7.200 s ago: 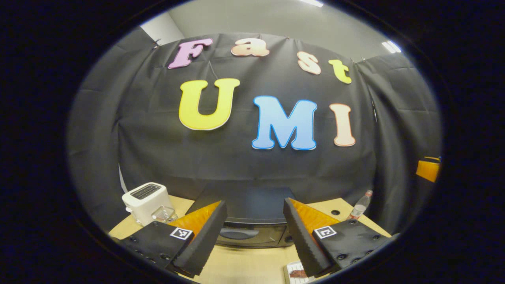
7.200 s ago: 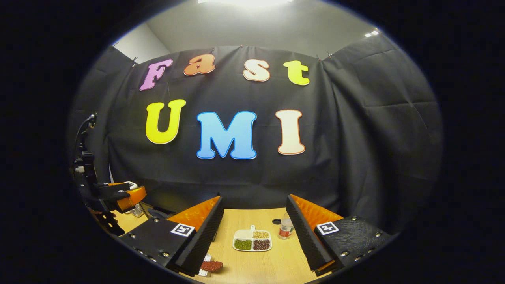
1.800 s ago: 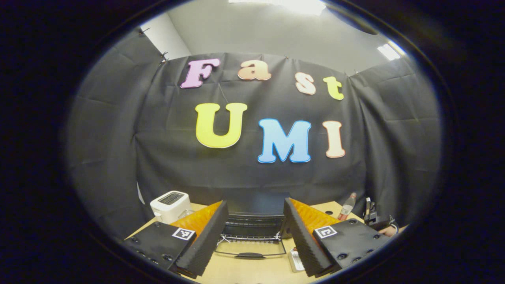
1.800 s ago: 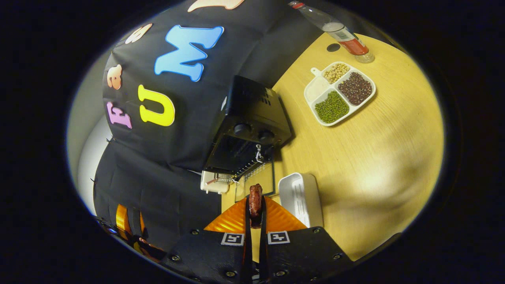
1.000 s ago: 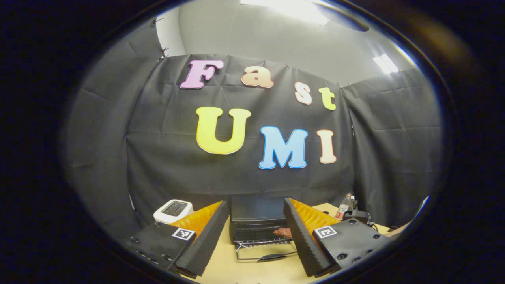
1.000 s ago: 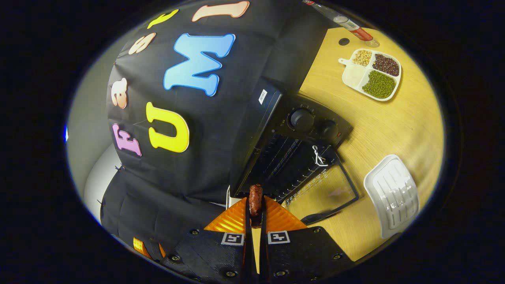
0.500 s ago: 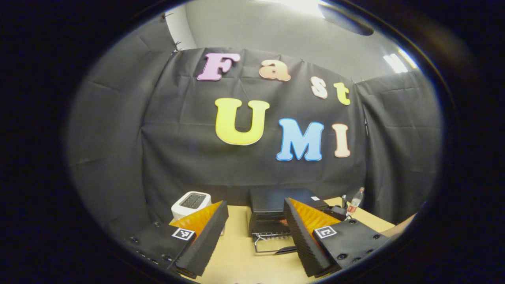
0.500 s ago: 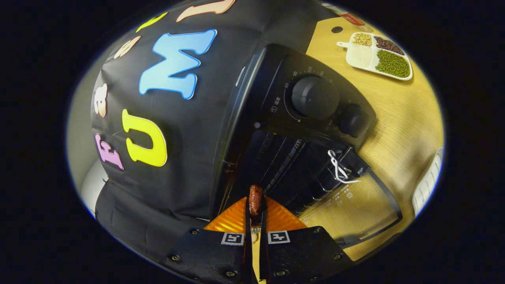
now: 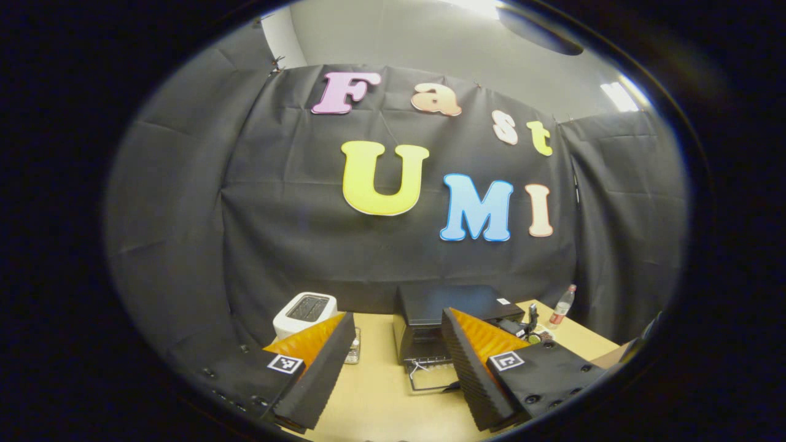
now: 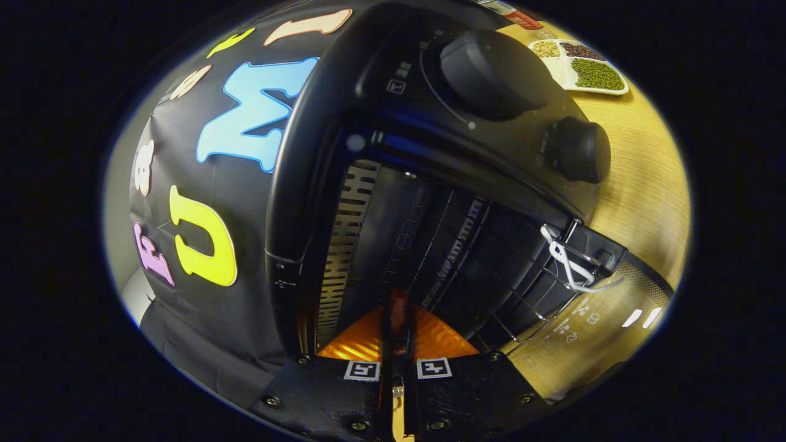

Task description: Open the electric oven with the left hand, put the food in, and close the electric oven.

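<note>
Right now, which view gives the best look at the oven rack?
The right gripper view: the oven is close up with its door down, and the rack wires show at the cavity mouth just ahead of the right gripper, shut on the food. In the left gripper view the rack is small and far.

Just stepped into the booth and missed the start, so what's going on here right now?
A person is loading an electric oven using two handheld grippers. The right gripper is shut on a reddish-brown piece of food and has it at the oven's open mouth, by the wire rack. The oven door lies folded down on the table. The left gripper is held back, open and empty. A toaster stands beside the oven.
</note>
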A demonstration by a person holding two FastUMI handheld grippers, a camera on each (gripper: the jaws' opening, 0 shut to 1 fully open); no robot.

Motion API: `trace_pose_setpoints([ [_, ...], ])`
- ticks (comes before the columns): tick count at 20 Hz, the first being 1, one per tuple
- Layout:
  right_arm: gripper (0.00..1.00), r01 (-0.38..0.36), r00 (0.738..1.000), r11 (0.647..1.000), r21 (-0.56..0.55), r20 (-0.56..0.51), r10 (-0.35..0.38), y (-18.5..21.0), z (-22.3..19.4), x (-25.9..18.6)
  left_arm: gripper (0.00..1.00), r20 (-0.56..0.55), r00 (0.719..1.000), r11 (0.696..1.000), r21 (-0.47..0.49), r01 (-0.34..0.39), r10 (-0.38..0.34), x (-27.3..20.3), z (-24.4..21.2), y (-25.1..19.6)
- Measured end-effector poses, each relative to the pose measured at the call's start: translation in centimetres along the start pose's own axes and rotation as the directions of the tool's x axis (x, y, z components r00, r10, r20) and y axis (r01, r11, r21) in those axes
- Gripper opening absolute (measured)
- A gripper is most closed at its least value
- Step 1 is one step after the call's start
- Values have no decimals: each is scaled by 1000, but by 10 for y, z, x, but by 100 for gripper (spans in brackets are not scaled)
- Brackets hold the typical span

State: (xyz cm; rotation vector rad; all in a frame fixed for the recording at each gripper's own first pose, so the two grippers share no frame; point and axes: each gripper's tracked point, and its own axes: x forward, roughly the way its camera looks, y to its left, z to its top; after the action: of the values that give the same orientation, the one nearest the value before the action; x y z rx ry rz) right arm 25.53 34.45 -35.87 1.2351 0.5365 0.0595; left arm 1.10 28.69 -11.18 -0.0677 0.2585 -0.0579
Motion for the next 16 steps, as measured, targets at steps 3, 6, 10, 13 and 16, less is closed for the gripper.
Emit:
trace_pose_setpoints([
  [3, 10, 67, 997, 997, -47, 46, -65, -9, 6, -1, 97, 11, 1000, 1000, -11, -8, 8, 0, 3, 9],
  [6, 22, 150, 988, 987, -59, 54, -147, -27, 10, -6, 94, 15, 1000, 999, -33, -15, 16, 0, 4, 13],
  [10, 30, 185, 982, 959, -215, 60, -176, -31, 14, -22, 97, 26, 1000, 999, -40, -15, 17, 4, 2, 13],
  [13, 36, 220, 976, 904, -366, 90, -200, -38, 24, -41, 91, 27, 1000, 999, -49, -12, 14, 8, -1, 9],
  [16, 67, 237, 971, 831, -504, 103, -214, -33, 32, -67, 94, 22, 1000, 999, -48, 7, -6, 13, -7, -3],
])
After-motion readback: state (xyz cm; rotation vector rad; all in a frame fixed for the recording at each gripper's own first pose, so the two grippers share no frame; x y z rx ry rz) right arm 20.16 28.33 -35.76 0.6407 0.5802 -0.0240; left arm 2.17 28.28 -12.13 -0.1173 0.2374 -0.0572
